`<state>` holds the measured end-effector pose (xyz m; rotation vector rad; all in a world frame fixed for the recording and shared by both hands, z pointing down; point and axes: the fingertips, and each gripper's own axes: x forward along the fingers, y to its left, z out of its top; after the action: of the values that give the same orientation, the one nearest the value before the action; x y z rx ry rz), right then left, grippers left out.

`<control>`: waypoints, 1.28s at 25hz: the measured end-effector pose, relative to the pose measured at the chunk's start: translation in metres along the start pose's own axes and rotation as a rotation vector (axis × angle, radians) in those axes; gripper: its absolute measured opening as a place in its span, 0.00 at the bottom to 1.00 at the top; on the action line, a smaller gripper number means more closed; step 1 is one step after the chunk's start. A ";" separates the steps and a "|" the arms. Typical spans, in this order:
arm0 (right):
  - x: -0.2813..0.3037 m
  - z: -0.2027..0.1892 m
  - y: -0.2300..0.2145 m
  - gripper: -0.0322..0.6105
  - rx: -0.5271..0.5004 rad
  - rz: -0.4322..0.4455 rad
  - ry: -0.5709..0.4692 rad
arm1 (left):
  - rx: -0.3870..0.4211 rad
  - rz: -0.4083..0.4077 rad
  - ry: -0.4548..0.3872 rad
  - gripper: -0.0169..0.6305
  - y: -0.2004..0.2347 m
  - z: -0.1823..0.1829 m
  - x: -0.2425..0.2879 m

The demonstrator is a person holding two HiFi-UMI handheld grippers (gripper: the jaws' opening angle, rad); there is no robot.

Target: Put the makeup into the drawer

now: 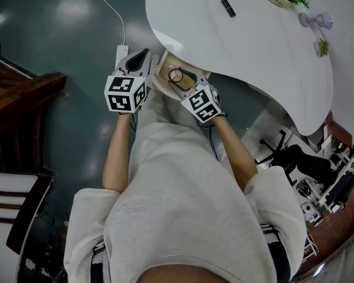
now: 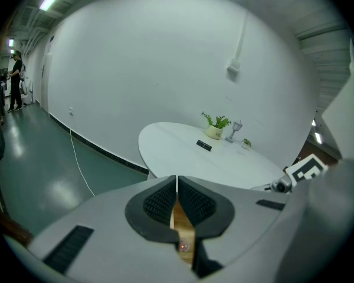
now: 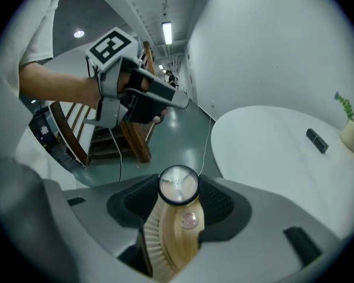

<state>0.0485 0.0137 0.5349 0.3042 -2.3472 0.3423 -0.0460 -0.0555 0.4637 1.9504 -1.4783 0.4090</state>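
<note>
Gripping compact, right claw over open drawer beneath table edge.

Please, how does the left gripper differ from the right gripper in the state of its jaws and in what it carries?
The left gripper has its jaws together, while the jaws of the right gripper stand apart, pressed on a thing. The left gripper carries nothing; the right gripper holds a round makeup compact with a dark rim. Both grippers point toward the white table.
</note>
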 end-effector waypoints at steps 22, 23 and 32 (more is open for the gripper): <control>0.091 -0.108 -0.005 0.38 0.027 0.108 0.350 | -0.041 0.026 0.051 0.05 0.025 -0.027 0.010; 0.092 -0.107 -0.006 0.38 0.019 0.105 0.349 | -0.044 0.028 0.054 0.05 0.026 -0.028 0.010; 0.118 -0.126 -0.017 0.38 -0.120 0.119 0.429 | -0.063 0.044 0.071 0.05 0.034 -0.037 0.012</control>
<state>0.0508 0.0256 0.7074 0.0270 -1.9550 0.2887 -0.0697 -0.0451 0.5083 1.8389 -1.4733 0.4410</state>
